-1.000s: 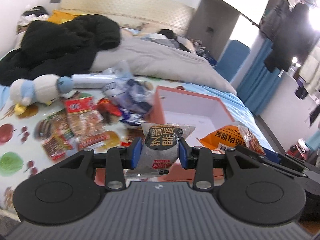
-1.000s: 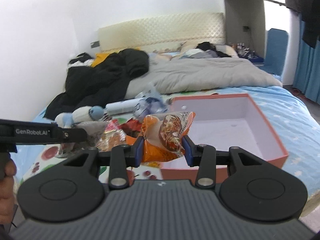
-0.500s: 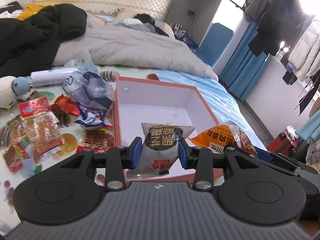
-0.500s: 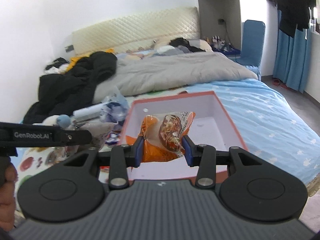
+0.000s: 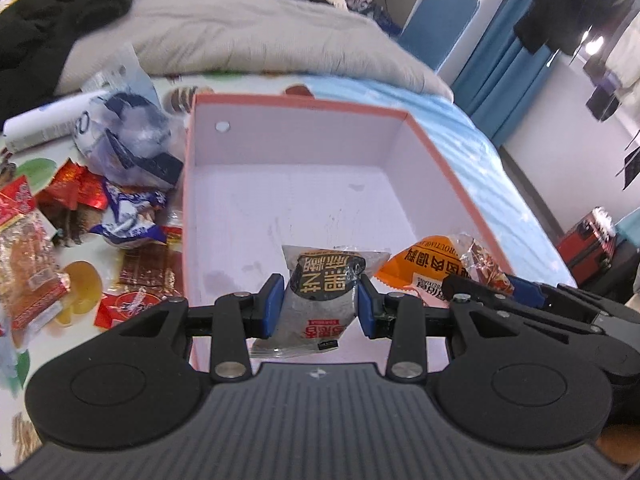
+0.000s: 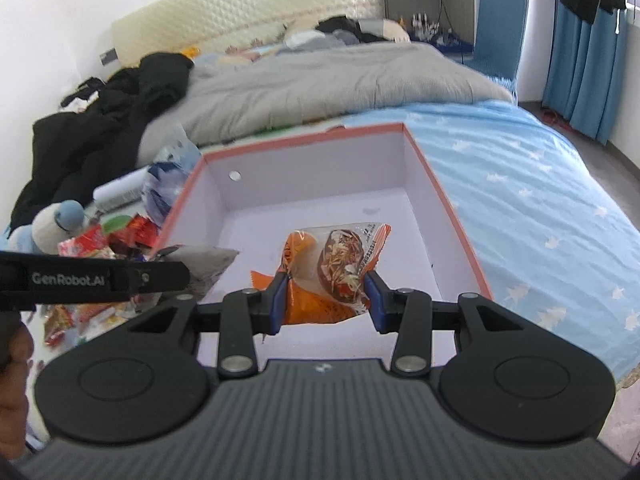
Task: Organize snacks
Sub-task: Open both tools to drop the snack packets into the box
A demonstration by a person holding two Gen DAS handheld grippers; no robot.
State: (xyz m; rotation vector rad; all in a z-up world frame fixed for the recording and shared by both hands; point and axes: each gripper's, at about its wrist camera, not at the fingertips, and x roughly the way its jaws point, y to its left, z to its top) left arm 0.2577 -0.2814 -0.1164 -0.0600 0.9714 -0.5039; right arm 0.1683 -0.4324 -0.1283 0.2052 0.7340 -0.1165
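Note:
My left gripper (image 5: pixel 318 306) is shut on a grey snack packet (image 5: pixel 320 296) with a black and gold label, held above the near part of the open orange box (image 5: pixel 304 101). My right gripper (image 6: pixel 326 296) is shut on an orange snack packet (image 6: pixel 332 268), held over the same box (image 6: pixel 456 216). The orange packet also shows in the left wrist view (image 5: pixel 432 268), and the grey packet in the right wrist view (image 6: pixel 208 268). The box floor is bare white.
Several loose snack packets (image 5: pixel 36 232) and a blue and white plastic bag (image 5: pixel 128 136) lie on the bed left of the box. A grey duvet (image 6: pixel 320 80), black clothes (image 6: pixel 100 120) and a plush toy (image 6: pixel 52 224) lie behind. Blue sheet (image 6: pixel 540 200) lies right.
Both grippers have moved forward and over the box with their packets still held. The box now fills the middle of both views.

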